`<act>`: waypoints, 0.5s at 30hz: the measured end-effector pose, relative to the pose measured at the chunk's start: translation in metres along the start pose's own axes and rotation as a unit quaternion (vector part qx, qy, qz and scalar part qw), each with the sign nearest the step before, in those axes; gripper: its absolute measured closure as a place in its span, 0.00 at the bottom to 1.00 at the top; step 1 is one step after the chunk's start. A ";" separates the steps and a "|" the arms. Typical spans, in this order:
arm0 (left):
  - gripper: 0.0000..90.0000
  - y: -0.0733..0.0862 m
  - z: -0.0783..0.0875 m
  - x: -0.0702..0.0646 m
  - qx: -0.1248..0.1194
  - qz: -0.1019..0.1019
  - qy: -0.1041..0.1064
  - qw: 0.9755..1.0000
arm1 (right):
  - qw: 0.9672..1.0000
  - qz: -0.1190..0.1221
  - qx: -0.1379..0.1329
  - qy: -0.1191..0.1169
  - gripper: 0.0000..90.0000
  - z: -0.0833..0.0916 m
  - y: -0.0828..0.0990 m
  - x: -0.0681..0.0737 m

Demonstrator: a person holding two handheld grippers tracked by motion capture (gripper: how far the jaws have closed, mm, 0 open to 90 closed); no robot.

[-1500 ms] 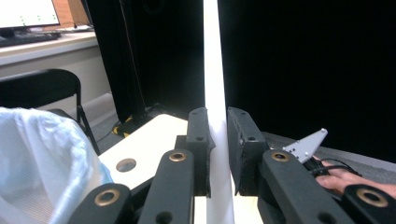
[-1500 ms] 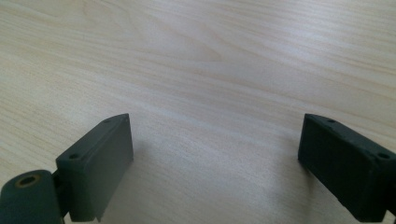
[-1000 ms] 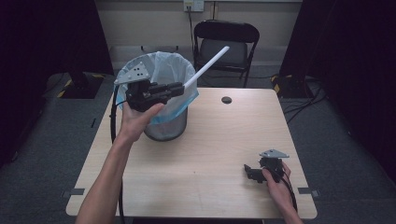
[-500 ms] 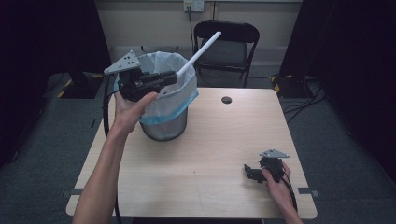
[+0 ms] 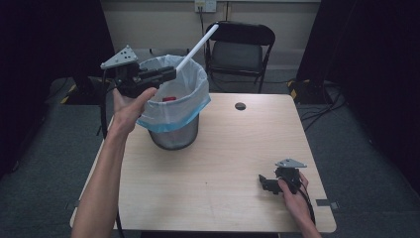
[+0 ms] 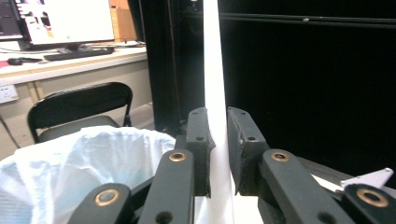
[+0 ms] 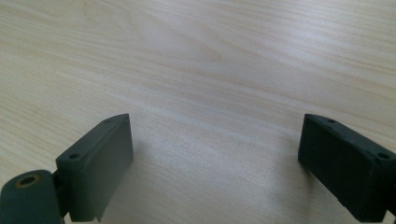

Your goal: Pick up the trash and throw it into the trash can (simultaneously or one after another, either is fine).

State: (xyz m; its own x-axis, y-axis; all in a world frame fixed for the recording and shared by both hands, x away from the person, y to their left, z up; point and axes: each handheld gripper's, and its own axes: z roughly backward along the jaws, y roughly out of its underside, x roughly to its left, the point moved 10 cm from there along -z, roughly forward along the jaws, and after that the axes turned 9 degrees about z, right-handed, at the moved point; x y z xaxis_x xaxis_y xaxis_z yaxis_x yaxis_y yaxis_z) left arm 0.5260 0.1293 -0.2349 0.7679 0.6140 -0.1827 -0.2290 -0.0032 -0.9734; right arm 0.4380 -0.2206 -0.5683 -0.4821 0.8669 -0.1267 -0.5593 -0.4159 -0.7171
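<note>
**Dropping the white stick into the lined bin**

Nearest the camera, the right gripper (image 5: 270, 182) rests on the table (image 5: 218, 163) with its jaws wide apart and nothing between them; it can stay parked there.

Farther off, the left gripper (image 5: 166, 74) is clamped on a long white stick (image 5: 198, 47), pads pressing its lower part. From the jaws the stick runs up and away, well past the fingertips, while the bin (image 5: 173, 134) with its pale blue liner (image 5: 190, 94) sits just below and ahead of the tool. Something red (image 5: 169, 99) lies inside the liner.

To finish well, I would judge that the stick should be tipped so its free end points down into the opening, jaws centred over the liner, before letting go. Released while it slants outward, it could catch the rim or topple toward the chair (image 5: 240, 47) beyond the bin.
</note>
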 end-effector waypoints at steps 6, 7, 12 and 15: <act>0.89 -0.001 0.001 0.018 0.004 0.007 -0.016 1.000 | 1.000 0.000 0.000 0.001 0.10 0.000 0.000 0.000; 0.89 0.000 0.001 0.023 0.007 0.010 -0.018 1.000 | 1.000 0.000 0.000 0.001 0.10 0.000 0.000 0.000; 0.89 0.007 0.001 0.030 0.014 0.015 -0.024 1.000 | 1.000 -0.001 0.000 0.001 0.10 0.000 0.000 0.000; 0.89 0.008 0.002 0.035 0.015 0.018 -0.029 0.999 | 1.000 0.000 0.000 -0.001 0.10 0.000 0.000 0.000</act>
State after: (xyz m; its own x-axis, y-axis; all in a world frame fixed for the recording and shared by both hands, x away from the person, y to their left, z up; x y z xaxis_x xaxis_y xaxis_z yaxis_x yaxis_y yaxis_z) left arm 0.5501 0.1526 -0.2491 0.7230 0.6584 -0.2093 -0.2756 -0.0029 -0.9613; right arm 0.4380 -0.2203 -0.5683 -0.4828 0.8666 -0.1257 -0.5597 -0.4158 -0.7168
